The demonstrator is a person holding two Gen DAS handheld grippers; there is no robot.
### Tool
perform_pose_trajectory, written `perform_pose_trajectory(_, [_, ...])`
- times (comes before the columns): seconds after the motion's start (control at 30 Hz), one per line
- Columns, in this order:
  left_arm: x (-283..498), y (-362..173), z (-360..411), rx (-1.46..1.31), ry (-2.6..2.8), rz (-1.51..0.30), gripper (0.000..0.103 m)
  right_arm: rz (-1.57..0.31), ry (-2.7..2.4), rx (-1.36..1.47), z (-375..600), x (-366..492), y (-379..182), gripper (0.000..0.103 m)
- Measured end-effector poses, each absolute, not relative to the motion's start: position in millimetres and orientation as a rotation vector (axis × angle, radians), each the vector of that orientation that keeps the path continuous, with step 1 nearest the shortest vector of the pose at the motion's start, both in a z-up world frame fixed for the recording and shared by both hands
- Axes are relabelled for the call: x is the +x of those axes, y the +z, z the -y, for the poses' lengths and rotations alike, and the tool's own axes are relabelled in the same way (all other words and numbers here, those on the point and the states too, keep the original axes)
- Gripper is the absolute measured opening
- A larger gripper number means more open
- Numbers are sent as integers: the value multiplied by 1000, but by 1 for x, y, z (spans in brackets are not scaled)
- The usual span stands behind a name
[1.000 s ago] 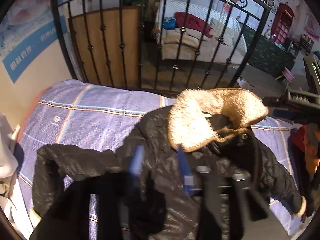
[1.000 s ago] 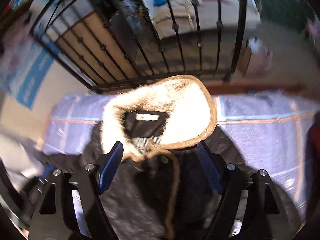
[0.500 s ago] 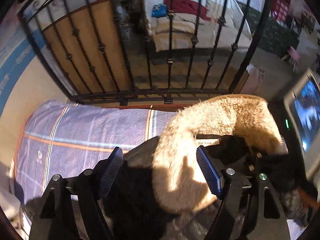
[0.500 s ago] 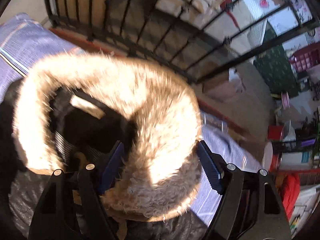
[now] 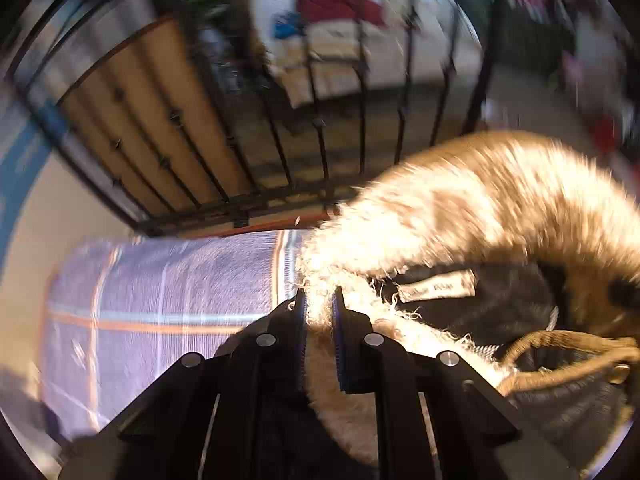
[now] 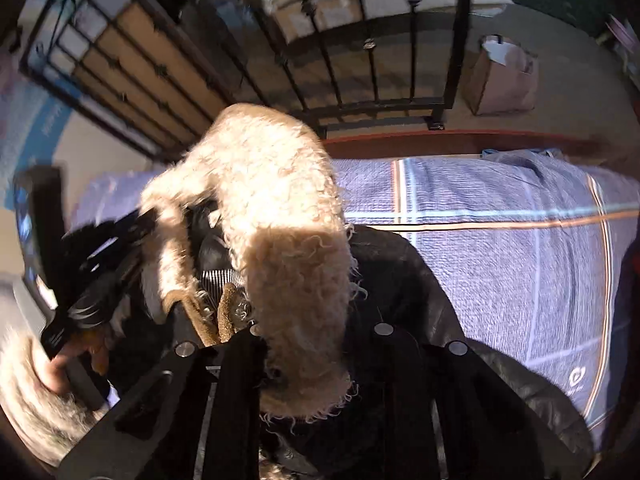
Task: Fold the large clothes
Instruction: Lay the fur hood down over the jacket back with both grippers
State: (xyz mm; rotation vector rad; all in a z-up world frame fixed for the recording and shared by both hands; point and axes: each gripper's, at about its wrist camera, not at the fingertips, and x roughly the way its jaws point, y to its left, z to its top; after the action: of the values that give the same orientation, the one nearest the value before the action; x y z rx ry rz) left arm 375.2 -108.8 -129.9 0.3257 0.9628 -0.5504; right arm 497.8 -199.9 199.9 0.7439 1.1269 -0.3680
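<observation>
A black quilted jacket point(image 6: 404, 280) with a cream fleece collar point(image 6: 280, 216) lies on a bed covered by a purple plaid sheet point(image 6: 500, 248), its collar toward the far edge by the black iron railing point(image 6: 360, 60). Both tongs have just been closing. The left tongs point(image 5: 319, 308) are clamped on the collar's left side; the right tongs point(image 6: 304, 364) pinch its right side, fleece hiding the pads. Gripping both collar ends likely lets the person lift and straighten the jacket for folding.
</observation>
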Motion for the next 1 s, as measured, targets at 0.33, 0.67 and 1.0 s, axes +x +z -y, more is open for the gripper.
perform_pose_trajectory(0.33, [357, -57, -57, -398, -349, -918, 0, -732, -349, 1283, 204, 399, 236, 17])
perform_pose_trajectory(0.67, [323, -60, 23, -26, -427, -916, 72, -1233, -697, 969, 262, 478, 160, 85])
perform_pose_trajectory(1.0, [267, -112, -9, 208, -351, -988, 83, -1045, -696, 487, 238, 491, 218, 85])
